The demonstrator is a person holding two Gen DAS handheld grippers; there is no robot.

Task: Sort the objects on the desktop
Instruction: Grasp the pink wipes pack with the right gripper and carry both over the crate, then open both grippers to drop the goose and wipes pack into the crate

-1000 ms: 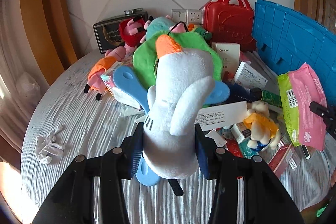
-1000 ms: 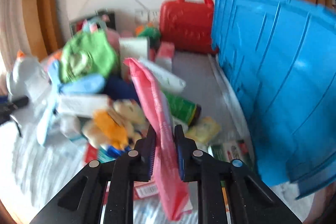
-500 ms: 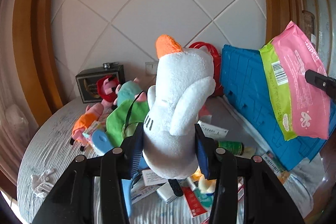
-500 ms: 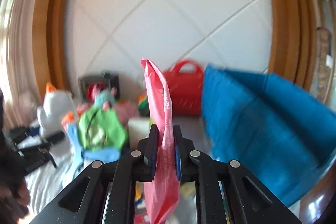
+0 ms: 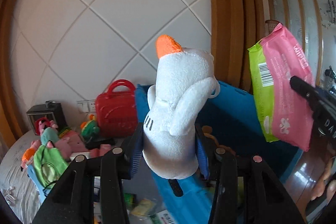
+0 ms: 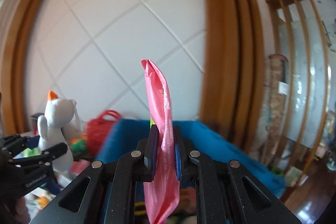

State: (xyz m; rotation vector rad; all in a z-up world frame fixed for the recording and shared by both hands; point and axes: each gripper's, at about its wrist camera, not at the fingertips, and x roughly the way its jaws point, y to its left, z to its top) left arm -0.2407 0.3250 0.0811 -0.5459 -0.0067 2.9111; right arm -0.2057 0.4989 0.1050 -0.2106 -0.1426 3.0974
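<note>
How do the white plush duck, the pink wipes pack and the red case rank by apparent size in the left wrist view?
1. white plush duck, closest to the lens, so inflated
2. pink wipes pack, not far behind the duck
3. red case, smallest, but farthest back, so true size unsure

A white plush duck (image 5: pixel 178 110) with an orange beak and small black stitch marks rises in front of a blue crate (image 5: pixel 231 110). To the crate's right, a pink wipes pack (image 5: pixel 287 85) shows a lime-green side with a black-and-white barcode. To its left sit a red case (image 5: pixel 117 110) and green, pink and orange plush toys (image 5: pixel 50 150) on a grey-white table (image 5: pixel 12 177). Behind, white wall tiles (image 5: pixel 105 24) carry diagonal seams.
</note>
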